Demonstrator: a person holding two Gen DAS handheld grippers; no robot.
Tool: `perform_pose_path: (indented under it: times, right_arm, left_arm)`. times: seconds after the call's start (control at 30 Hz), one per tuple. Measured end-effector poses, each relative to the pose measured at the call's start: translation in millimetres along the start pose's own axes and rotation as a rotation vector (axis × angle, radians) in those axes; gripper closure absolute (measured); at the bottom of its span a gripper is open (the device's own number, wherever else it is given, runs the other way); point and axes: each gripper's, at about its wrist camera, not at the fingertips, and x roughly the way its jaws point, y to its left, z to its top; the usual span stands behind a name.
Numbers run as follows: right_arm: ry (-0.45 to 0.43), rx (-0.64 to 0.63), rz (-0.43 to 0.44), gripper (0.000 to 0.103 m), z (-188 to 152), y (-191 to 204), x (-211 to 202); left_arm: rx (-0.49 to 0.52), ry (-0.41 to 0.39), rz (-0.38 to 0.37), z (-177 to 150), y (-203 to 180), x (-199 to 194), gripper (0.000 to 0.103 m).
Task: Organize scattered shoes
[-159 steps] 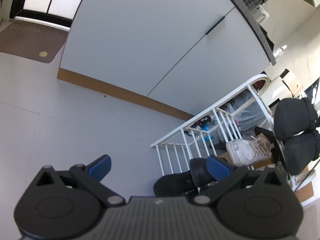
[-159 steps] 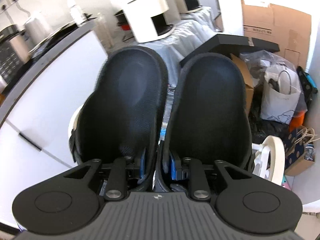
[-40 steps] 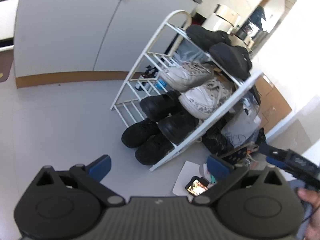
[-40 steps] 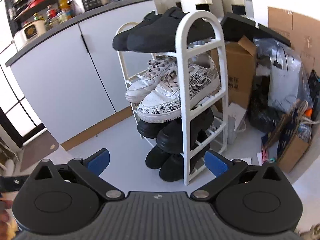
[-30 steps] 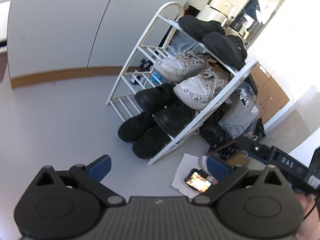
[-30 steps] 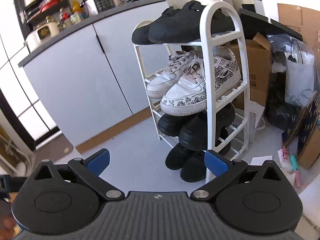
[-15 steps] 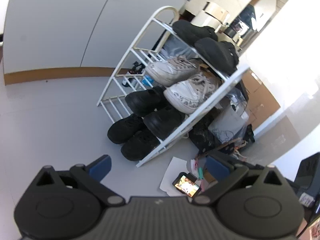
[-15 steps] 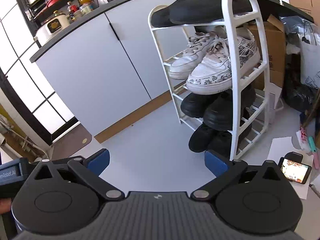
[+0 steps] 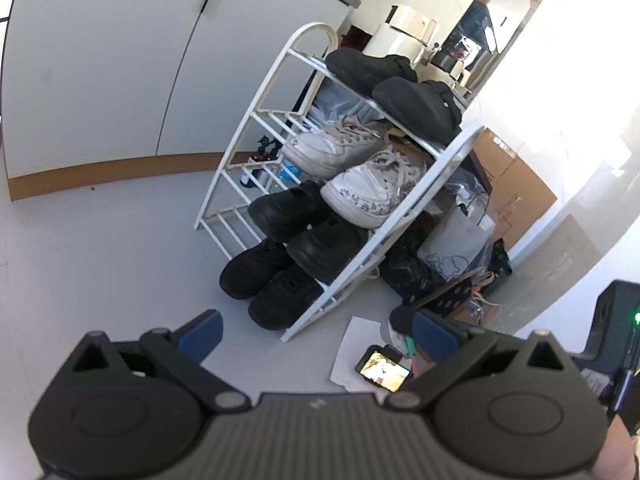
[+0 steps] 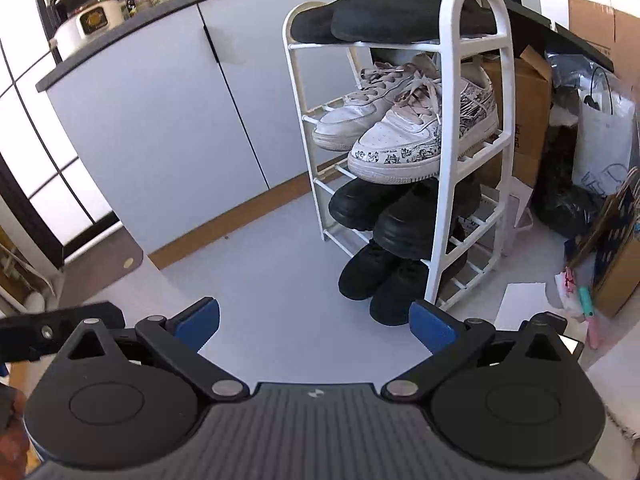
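A white tiered shoe rack (image 10: 472, 128) (image 9: 404, 216) stands against the grey cabinet. Black slip-ons (image 10: 384, 12) (image 9: 416, 100) lie on its top shelf, white sneakers (image 10: 412, 132) (image 9: 368, 188) on the shelf below. Under those sit black shoes (image 10: 396, 216) (image 9: 320, 240), and another black pair (image 10: 380, 280) (image 9: 272, 284) rests at the bottom. My left gripper (image 9: 316, 328) is open and holds nothing, well back from the rack. My right gripper (image 10: 314, 322) is also open and holds nothing, over bare floor.
A grey cabinet (image 10: 168, 128) runs along the left. Cardboard boxes (image 10: 528, 112), bags (image 10: 600, 140) and loose clutter crowd the right of the rack. A phone (image 9: 384, 368) lies on a sheet of paper (image 10: 520, 300) on the floor. A brown mat (image 10: 108, 264) lies at left.
Earlier my right gripper held the black slip-ons; they now lie on the top shelf. Both grippers have pulled back from the rack, open.
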Motion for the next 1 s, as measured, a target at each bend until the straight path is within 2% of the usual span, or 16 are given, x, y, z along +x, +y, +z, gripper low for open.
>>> perform_pose_path:
  times: [0.07, 0.2, 0.27, 0.37, 0.6, 1.0]
  right_arm:
    - [-0.003, 0.003, 0.012, 0.0, 0.3, 0.2, -0.8]
    - [-0.021, -0.009, -0.03, 0.0, 0.8, 2.9, -1.2]
    - [-0.017, -0.015, -0.04, 0.0, 0.6, 4.2, 0.8]
    - [-0.006, -0.007, -0.034, 0.0, 0.1, 4.2, 2.1]
    - [-0.005, 0.015, -0.039, 0.0, -0.4, 1.6, 1.3]
    - [-0.01, 0.001, -0.089, 0.0, -0.3, -3.0, 3.8]
  left_arm:
    - [-0.007, 0.004, 0.026, 0.7, 2.5, 2.3, 0.0]
    - [0.003, 0.027, 0.147, -0.1, 6.3, 13.2, 0.0]
    - [-0.025, 0.058, 0.161, -1.0, 10.8, 19.2, 0.0]
    - [-0.051, 0.077, 0.157, -3.0, 15.0, 23.7, 0.0]
    - [0.006, 0.088, 0.209, -8.9, 10.0, 27.7, 0.0]
    - [-0.004, 0.08, 0.211, -8.2, 10.2, 25.3, 0.0]
